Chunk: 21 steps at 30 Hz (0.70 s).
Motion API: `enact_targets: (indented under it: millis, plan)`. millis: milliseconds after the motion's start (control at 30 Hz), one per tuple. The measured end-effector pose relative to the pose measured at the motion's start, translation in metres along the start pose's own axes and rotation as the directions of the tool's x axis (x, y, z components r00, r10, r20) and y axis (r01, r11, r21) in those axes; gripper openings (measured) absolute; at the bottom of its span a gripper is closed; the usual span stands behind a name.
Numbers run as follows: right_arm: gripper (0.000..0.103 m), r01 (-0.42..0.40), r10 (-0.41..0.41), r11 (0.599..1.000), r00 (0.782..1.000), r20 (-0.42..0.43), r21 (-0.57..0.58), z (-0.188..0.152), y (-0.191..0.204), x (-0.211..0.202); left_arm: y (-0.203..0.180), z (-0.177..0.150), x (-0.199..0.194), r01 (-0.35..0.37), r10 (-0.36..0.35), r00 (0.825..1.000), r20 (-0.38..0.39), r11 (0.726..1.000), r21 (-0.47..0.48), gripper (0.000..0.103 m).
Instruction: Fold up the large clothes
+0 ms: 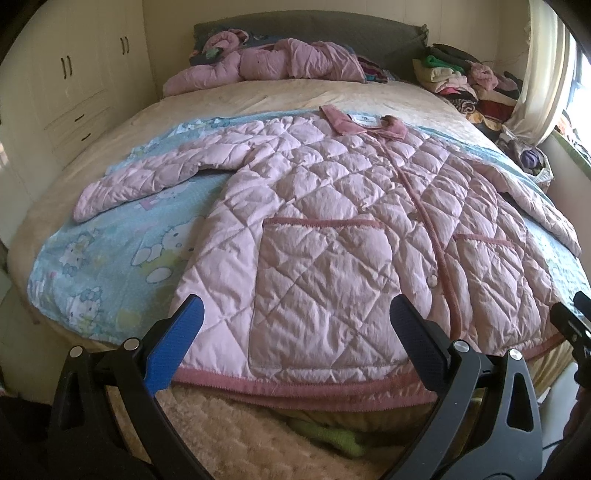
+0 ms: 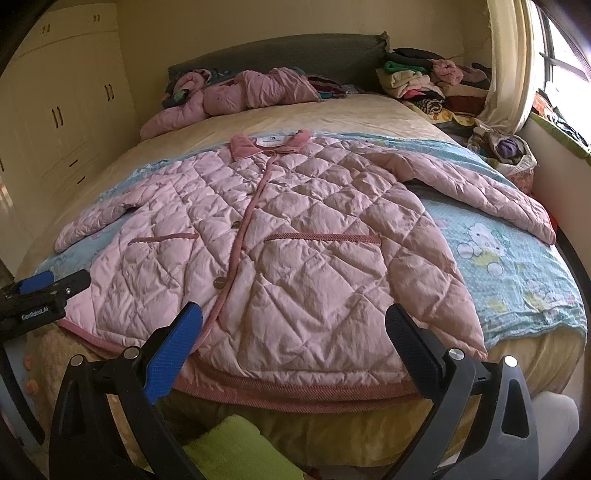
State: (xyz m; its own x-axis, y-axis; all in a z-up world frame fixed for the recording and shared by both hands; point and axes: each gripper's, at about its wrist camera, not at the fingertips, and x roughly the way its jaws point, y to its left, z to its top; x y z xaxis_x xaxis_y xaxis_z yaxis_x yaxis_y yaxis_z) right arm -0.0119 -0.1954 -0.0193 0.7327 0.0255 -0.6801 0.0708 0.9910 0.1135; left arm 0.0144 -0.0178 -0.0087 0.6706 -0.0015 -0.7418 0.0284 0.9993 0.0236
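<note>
Cream built-in wardrobes (image 1: pixel 74 92) line the wall beside a wide bed (image 1: pixel 258 96) with a beige cover, and a light-blue cartoon-print blanket (image 1: pixel 122 243) lies across the near half of the bed. On that blanket a pink quilted coat with darker pink corduroy collar and trim (image 1: pixel 332 221) lies flat, front side up and buttoned, with its long axis running from the foot of the bed toward the grey headboard (image 1: pixel 314 29): the collar points to the headboard and the hem hangs just over the near edge. Both sleeves are spread outward, angled down toward the bed's sides. A crumpled pink padded garment (image 1: pixel 266 64) sits near the headboard, well apart from the coat, and a heap of mixed clothes (image 1: pixel 469 85) is piled at the far corner by the curtain. The left gripper (image 1: pixel 295 328) hovers over the hem with its fingers (image 1: pixel 173 347) spread wide, holding nothing; the right gripper (image 2: pixel 293 332) hangs likewise over the hem, its fingers (image 2: pixel 170 354) wide apart and empty.
</note>
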Motion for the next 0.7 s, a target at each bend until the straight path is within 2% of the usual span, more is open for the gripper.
enact_targets:
  millis: [700]
  plan:
    - [0.099, -0.001, 0.001, 1.000, 1.000, 0.010, -0.009, 0.063, 0.004, 0.042, -0.012, 0.090, 0.030, -0.031, 0.031, 0.998, 0.048, 0.999, -0.012, 0.095]
